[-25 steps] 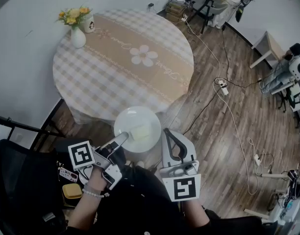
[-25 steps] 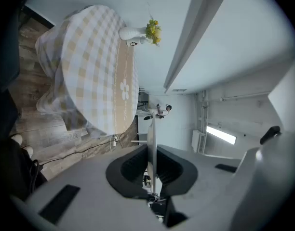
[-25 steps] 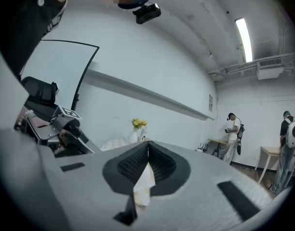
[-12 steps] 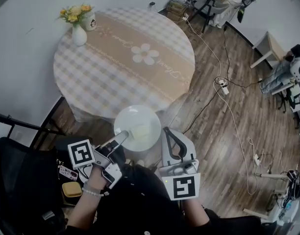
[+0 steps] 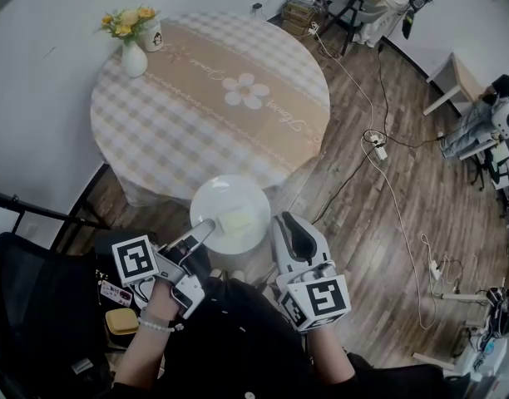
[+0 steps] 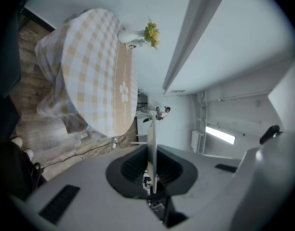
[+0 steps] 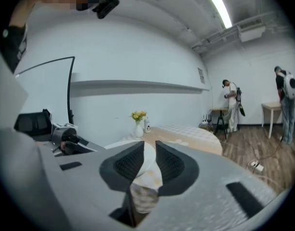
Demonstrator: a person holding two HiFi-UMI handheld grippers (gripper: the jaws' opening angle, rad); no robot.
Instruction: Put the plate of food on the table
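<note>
Plate point(image 5: 225, 194) rim pinched by left gripper point(image 5: 209, 224), near table point(image 5: 155, 131) edge; right gripper point(image 5: 283, 225) beside, empty jaws just parting.

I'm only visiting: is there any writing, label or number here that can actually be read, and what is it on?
Nothing here reads clearly.
Cursive writing along the beige band of the tablecloth: too small to read.
Mug beside the vase: any print is too small to read.
Marker cubes: black-and-white square patterns, not words.
</note>
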